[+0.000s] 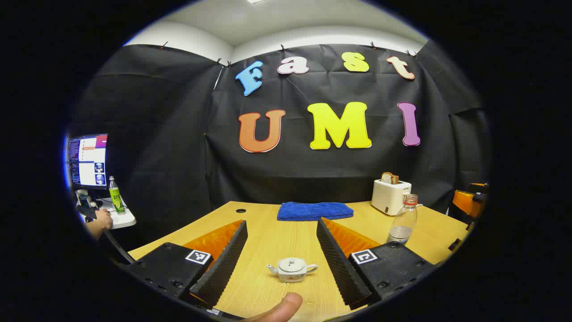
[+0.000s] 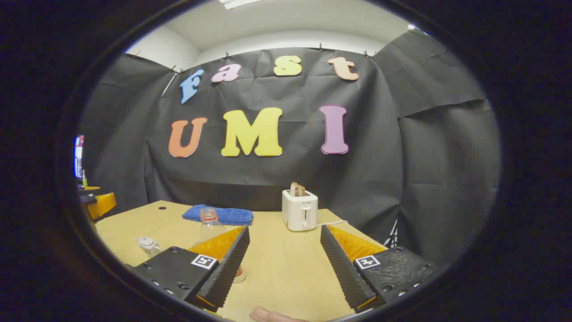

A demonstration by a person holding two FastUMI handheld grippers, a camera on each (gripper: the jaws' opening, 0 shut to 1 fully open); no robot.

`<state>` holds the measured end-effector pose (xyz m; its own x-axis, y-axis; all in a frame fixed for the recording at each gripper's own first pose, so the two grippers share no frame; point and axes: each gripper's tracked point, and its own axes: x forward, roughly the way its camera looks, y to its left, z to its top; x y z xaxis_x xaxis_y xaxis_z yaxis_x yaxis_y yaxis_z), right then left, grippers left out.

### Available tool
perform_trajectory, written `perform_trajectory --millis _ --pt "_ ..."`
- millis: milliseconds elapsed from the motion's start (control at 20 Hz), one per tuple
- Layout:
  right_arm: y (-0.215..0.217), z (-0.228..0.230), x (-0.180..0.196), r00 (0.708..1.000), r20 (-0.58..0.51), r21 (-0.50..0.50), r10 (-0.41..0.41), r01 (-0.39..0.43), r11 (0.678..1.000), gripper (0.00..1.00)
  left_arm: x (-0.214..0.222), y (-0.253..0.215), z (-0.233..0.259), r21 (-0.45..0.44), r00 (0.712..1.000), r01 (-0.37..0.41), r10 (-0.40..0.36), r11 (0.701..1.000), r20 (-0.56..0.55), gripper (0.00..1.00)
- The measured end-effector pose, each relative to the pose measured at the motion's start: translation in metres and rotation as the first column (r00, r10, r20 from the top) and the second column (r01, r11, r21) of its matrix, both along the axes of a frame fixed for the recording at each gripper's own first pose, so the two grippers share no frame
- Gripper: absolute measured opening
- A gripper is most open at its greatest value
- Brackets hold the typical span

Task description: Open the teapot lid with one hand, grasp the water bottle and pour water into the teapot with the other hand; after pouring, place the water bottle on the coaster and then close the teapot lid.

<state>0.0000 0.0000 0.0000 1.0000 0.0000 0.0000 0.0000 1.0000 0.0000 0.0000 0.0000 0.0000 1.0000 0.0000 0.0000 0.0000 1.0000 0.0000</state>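
Both grippers hover over the wooden table [image 1: 268, 241] with their jaws spread wide and nothing between them. Seen in the left gripper view, the left gripper [image 1: 282, 255] is held low and faces the teapot [image 1: 292, 269], which stands on the table between the two fingers but apart from both; its lid [image 1: 291, 264] is on, its spout points left and its handle right. A fingertip [image 1: 279, 308] of the holding hand shows at the bottom edge, just in front of the teapot. The bottle [image 1: 404, 220] stands upright to the right of the teapot and farther back, with a little water at its bottom and a reddish band at the neck. Behind it is a white toaster [image 1: 390, 195] with bread in its slots, and a folded blue towel [image 1: 315, 210] lies at the back of the table near the wall. Far left, a monitor [image 1: 88, 160], a green bottle [image 1: 116, 197] and a person's hand [image 1: 102, 220] are at a side desk. From the right gripper view, the right gripper [image 2: 284, 259] points toward the toaster [image 2: 300, 209], well apart from it. The bottle [image 2: 210, 226] is partly hidden behind its left finger [image 2: 225, 266], and the teapot [image 2: 148, 245] sits farther left. The towel [image 2: 219, 214] lies behind the bottle.
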Motion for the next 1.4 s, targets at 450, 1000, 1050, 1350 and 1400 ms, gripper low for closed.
perform_trajectory --millis 450,1000,1050,1350,1400 --pt "0.031 -0.001 -0.009 0.996 0.009 -0.036 0.093 -0.092 0.995 0.97 0.018 0.007 -0.032 0.014 0.996 -0.020 0.021 1.000 -0.084 0.98" --pt "0.021 -0.009 0.002 0.998 -0.006 -0.035 0.069 -0.069 0.997 0.97 0.048 -0.009 -0.049 -0.090 0.997 0.055 -0.059 0.994 -0.045 0.98" --pt "0.020 -0.010 0.003 0.998 -0.008 -0.040 0.066 -0.066 0.997 0.97 0.055 -0.008 -0.054 -0.089 0.998 0.050 -0.053 0.995 -0.036 0.98" --pt "0.012 -0.019 0.011 0.999 -0.031 -0.047 0.044 -0.045 0.998 0.97 0.086 -0.023 -0.095 0.002 0.994 0.055 -0.055 0.998 -0.097 0.98" --pt "0.010 -0.021 0.012 0.999 -0.036 -0.049 0.039 -0.040 0.998 0.95 0.087 -0.026 -0.101 0.022 0.992 0.063 -0.060 0.998 -0.107 0.97"
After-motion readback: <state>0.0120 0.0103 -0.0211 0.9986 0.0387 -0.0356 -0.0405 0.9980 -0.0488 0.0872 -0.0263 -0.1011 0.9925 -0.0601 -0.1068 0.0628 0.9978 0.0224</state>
